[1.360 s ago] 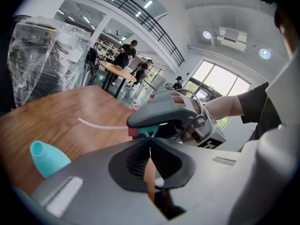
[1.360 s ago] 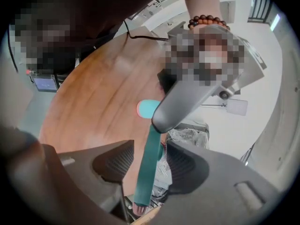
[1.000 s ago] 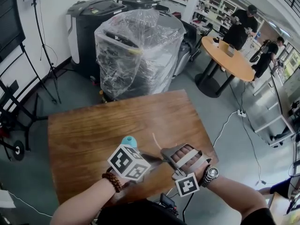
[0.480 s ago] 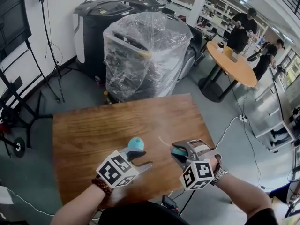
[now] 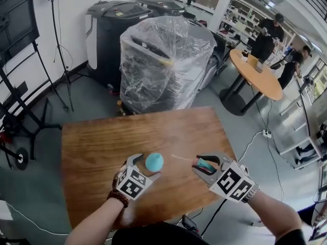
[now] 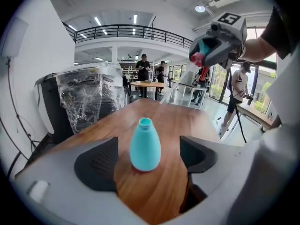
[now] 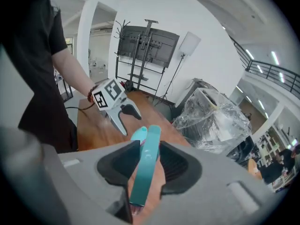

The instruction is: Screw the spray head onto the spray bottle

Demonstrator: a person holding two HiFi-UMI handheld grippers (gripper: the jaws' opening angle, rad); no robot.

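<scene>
A teal spray bottle (image 5: 154, 162) stands upright, uncapped, on the wooden table (image 5: 97, 147). My left gripper (image 5: 145, 166) reaches around it from the near side. Its jaws have just been opening and stand wide on either side of the bottle (image 6: 145, 145) without touching it. To the right, my right gripper (image 5: 203, 165) is lifted above the table and shut on the teal spray head (image 7: 143, 170). The head's clear dip tube (image 5: 181, 158) points left toward the bottle. In the left gripper view the right gripper (image 6: 212, 49) hangs up high at the right with the spray head in it.
Beyond the table's far edge stands a plastic-wrapped machine (image 5: 163, 60), with black machines (image 5: 110, 29) behind it. At the far right, people stand by a round table (image 5: 255, 68). A tripod stand (image 5: 61, 60) is at the left. A white cable (image 5: 250, 137) lies on the floor.
The left gripper moved forward and down, and its jaws opened around the bottle. The right gripper rolled and rose with the spray head, so its marker cube now faces the camera.
</scene>
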